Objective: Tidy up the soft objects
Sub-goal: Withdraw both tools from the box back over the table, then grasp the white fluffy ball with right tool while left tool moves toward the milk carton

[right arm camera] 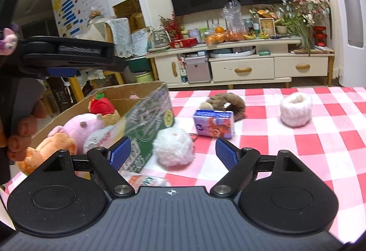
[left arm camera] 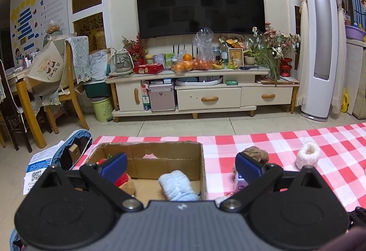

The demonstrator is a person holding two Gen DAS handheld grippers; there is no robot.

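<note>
While several soft toys already lie in the cardboard box (right arm camera: pixel 146 111), the sorting is judged roughly half done: a strawberry plush (right arm camera: pixel 101 103), a pink plush (right arm camera: pixel 83 127), an orange plush (right arm camera: pixel 49 150) and a pale blue sock (left arm camera: pixel 177 185) are seen inside. Left on the checked tablecloth (right arm camera: pixel 308 148) are a white fluffy ball (right arm camera: pixel 175 149) just beside the box wall, a brown plush (right arm camera: pixel 225 102) at twelve o'clock, a tissue pack (right arm camera: pixel 213 124) touching it, and a woolly cuff (right arm camera: pixel 296 112) at two o'clock. The left gripper (left arm camera: pixel 181 164) is held over the box with fingers spread and nothing between them. The right gripper (right arm camera: pixel 173 151) is likewise spread wide, the white ball lying between its fingers but not pressed. The box wall at ten o'clock may be brushed during a grasp
</note>
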